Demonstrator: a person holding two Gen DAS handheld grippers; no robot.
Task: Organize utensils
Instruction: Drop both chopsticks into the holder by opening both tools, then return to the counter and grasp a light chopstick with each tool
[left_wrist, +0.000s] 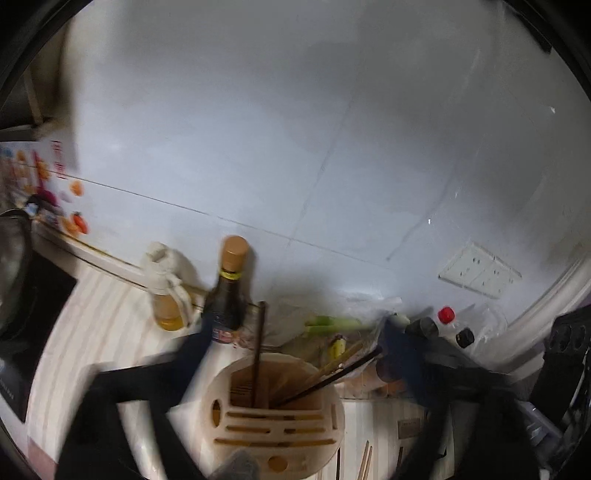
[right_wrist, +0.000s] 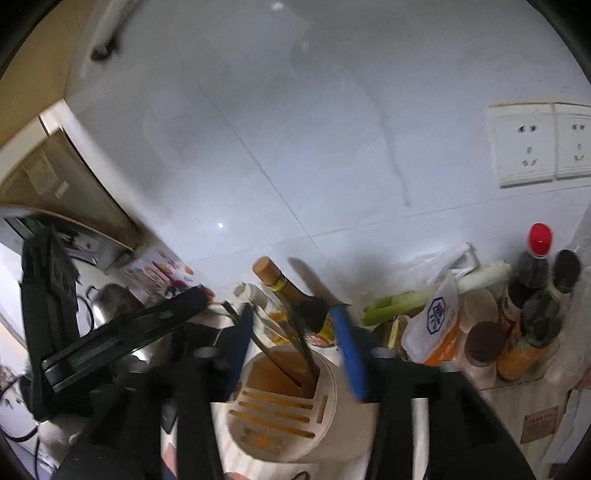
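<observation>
Chopsticks (left_wrist: 258, 350) stand upright in the holder (left_wrist: 273, 417) just ahead of both grippers — left gripper (left_wrist: 295, 339) spread wide and empty, right gripper (right_wrist: 295, 332) half-open, gripping nothing.

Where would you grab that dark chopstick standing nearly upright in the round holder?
Probably by its bare upper end, coming from above. The dark chopstick stands almost upright in the utensil holder, its lower part down in the open compartment, so only the top is free. Close the jaws across the thin shaft, clear of the brown-capped bottle behind.
</observation>
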